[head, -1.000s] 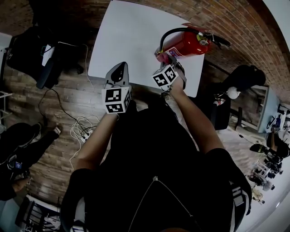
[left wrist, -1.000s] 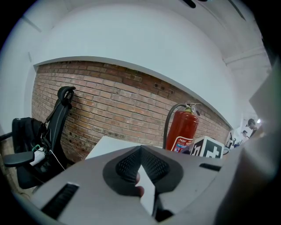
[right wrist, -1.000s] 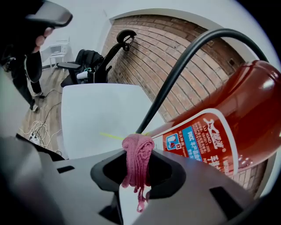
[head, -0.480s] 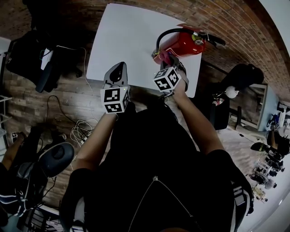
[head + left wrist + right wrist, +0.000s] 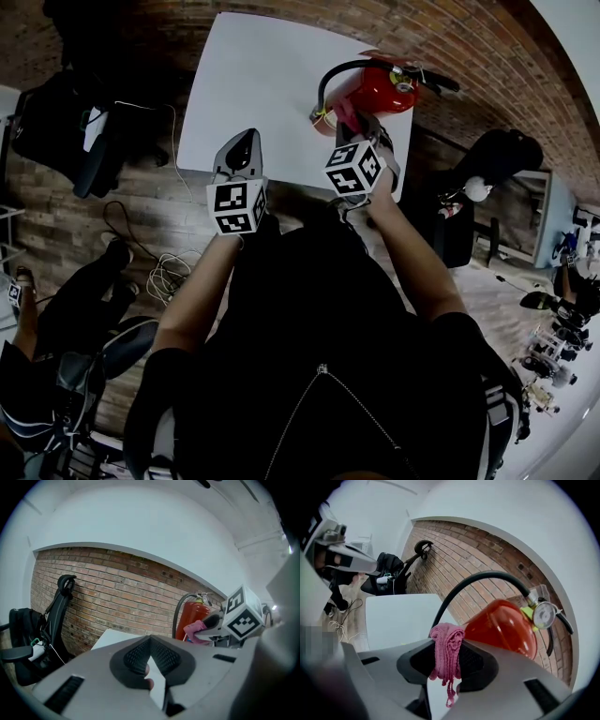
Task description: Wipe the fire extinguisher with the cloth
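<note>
- red fire extinguisher point(image 5: 375, 89) on the far right part of a white bench point(image 5: 253, 75), near its right edge; seemingly upright in the left gripper view.
- right gripper point(image 5: 446, 660) just beside the red body, fingers closed on a bunched pink cloth point(image 5: 446, 644); contact between cloth and cylinder not clear.
- left gripper point(image 5: 151, 658) by the near edge of the bench, well apart from the extinguisher, fingers together with nothing between them.
- extinguisher probably heavy and rigid, with a smooth glossy shell, likely slippery under hard fingers; unlikely to shift under a light wipe, yet tall enough to tip if pushed high up.
- best hold, by judgement: the neck or the black handle point(image 5: 439, 82) beside the gauge point(image 5: 543, 615), not the curved body; black hose point(image 5: 464, 585) arched from the top, flexible, a poor grip.
- cloth knitted, soft and light, with a loose strand below the fingers; likely to drape round the curve, also liable to snag on the valve parts.
- bench top flat, matt and smooth.
- red brick wall point(image 5: 117, 592) behind the bench, wooden floor point(image 5: 159, 206) around it, a black chair point(image 5: 56, 616) to the left, cables point(image 5: 164, 272) on the floor.
</note>
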Tool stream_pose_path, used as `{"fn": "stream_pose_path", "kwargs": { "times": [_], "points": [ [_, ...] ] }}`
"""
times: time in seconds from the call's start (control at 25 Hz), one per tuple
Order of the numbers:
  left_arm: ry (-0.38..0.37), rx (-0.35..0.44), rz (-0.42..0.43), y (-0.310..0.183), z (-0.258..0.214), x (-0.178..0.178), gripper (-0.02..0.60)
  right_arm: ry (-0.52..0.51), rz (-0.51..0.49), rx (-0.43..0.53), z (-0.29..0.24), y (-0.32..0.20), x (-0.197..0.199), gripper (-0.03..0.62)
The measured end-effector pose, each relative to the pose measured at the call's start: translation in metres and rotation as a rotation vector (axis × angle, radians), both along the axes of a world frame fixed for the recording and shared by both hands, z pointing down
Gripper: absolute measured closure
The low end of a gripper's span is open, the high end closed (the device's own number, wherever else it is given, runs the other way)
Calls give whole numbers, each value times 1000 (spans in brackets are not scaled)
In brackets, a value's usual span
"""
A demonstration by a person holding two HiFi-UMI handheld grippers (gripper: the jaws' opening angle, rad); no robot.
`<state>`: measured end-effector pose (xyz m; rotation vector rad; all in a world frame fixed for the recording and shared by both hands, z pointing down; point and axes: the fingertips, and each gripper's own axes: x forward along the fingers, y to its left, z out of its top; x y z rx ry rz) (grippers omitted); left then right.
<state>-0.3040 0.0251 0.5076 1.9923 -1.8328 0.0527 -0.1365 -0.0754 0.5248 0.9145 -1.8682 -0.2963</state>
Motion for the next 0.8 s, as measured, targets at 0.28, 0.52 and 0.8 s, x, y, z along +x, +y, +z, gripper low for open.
{"fn": "stream_pose_path", "kwargs": {
  "times": [0.28, 0.52, 0.8],
  "points": [
    [5, 8, -12, -2, -3, -5, 574, -41, 0, 54, -43, 1, 0, 470],
    [4, 26, 2, -4, -10, -2, 574, -76, 6, 95, -72, 3, -1, 470],
    [-15, 47, 32, -12, -22, 17, 574, -197, -77, 181, -109, 11, 0, 470]
  ]
}}
